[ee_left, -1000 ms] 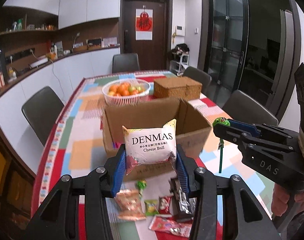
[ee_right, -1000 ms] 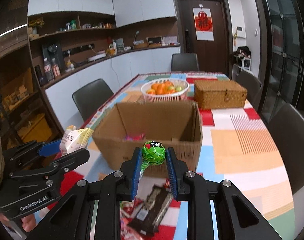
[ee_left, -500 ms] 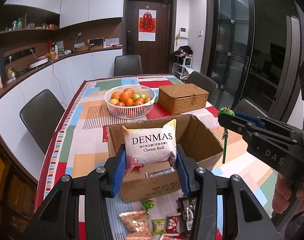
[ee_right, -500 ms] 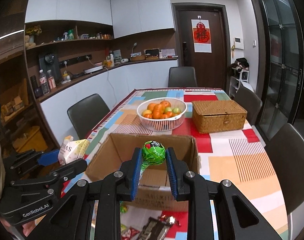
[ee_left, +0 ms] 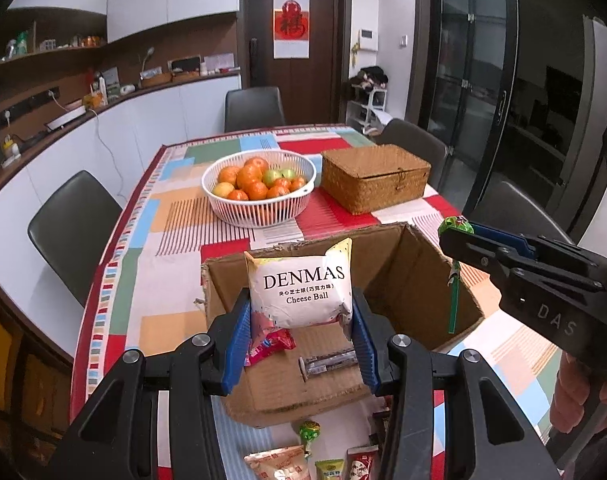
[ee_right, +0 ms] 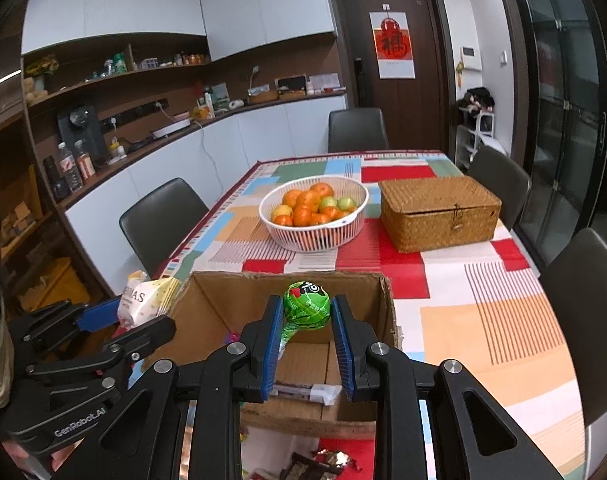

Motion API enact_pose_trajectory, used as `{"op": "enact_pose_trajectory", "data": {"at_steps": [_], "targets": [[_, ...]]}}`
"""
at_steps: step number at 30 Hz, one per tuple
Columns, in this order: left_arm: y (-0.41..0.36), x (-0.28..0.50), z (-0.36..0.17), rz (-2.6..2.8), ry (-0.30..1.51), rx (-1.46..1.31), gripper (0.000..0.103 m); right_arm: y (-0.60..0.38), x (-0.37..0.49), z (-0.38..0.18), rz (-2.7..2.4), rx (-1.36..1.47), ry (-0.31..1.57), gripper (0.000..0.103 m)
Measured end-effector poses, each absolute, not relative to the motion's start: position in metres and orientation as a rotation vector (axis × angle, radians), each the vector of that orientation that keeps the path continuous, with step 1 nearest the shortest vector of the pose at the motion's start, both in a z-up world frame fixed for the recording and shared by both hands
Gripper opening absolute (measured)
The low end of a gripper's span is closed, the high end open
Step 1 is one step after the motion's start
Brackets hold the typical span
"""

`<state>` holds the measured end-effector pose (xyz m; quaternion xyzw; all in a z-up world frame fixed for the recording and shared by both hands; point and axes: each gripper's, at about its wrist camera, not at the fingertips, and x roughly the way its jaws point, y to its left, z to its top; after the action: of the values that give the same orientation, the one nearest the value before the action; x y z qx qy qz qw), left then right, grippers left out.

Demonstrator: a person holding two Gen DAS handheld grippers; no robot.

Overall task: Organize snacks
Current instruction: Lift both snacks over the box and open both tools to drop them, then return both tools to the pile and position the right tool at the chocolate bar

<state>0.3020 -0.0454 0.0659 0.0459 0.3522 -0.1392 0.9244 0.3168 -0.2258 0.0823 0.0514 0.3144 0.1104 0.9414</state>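
Note:
My left gripper (ee_left: 301, 308) is shut on a white Cheese Ball bag (ee_left: 299, 286) and holds it over the open cardboard box (ee_left: 419, 276). My right gripper (ee_right: 306, 312) is shut on a green lollipop (ee_right: 306, 307), whose stick hangs down over the same box (ee_right: 387, 300). In the left wrist view the right gripper (ee_left: 459, 236) comes in from the right with the lollipop (ee_left: 454, 226) above the box's right wall. A pink packet (ee_left: 273, 346) and a dark bar (ee_left: 329, 362) lie inside the box. Several small snack packets (ee_left: 299, 462) lie on the table in front of it.
Behind the box stand a white basket of oranges (ee_left: 259, 190) and a closed wicker box (ee_left: 375, 178) on the patchwork tablecloth (ee_left: 143, 280). Dark chairs (ee_left: 73, 232) surround the table. A person's hand (ee_left: 579, 396) grips the right tool.
Both grippers have moved forward with their loads, from in front of the box to above its opening. The inside of the box now shows beneath them.

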Motion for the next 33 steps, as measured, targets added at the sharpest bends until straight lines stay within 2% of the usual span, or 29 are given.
{"op": "enact_pose_trajectory", "data": {"at_steps": [7, 10, 12, 13, 14, 24, 33], "targets": [[-0.050, 0.323, 0.050, -0.280, 0.780, 0.098, 0.047, -0.228, 0.333, 0.068, 0.202, 0.116, 0.680, 0.026], [-0.051, 0.324, 0.045, -0.258, 0.781, 0.126, 0.059, -0.228, 0.338, 0.063, 0.190, 0.109, 0.693, 0.026], [-0.047, 0.319, 0.043, -0.236, 0.766, 0.138, 0.065, -0.229, 0.338, 0.061, 0.175, 0.108, 0.693, 0.035], [-0.046, 0.316, 0.044, -0.227, 0.763, 0.139, 0.067, -0.230, 0.337, 0.060, 0.167, 0.108, 0.706, 0.043], [-0.044, 0.311, 0.044, -0.228, 0.755, 0.140, 0.069, -0.230, 0.334, 0.059, 0.162, 0.109, 0.702, 0.043], [-0.026, 0.260, 0.060, -0.248, 0.689, 0.121, 0.069, -0.217, 0.289, 0.066, 0.168, 0.079, 0.650, 0.044], [-0.021, 0.219, 0.058, -0.264, 0.659, 0.122, 0.069, -0.206, 0.250, 0.052, 0.216, 0.099, 0.693, 0.046]]}}
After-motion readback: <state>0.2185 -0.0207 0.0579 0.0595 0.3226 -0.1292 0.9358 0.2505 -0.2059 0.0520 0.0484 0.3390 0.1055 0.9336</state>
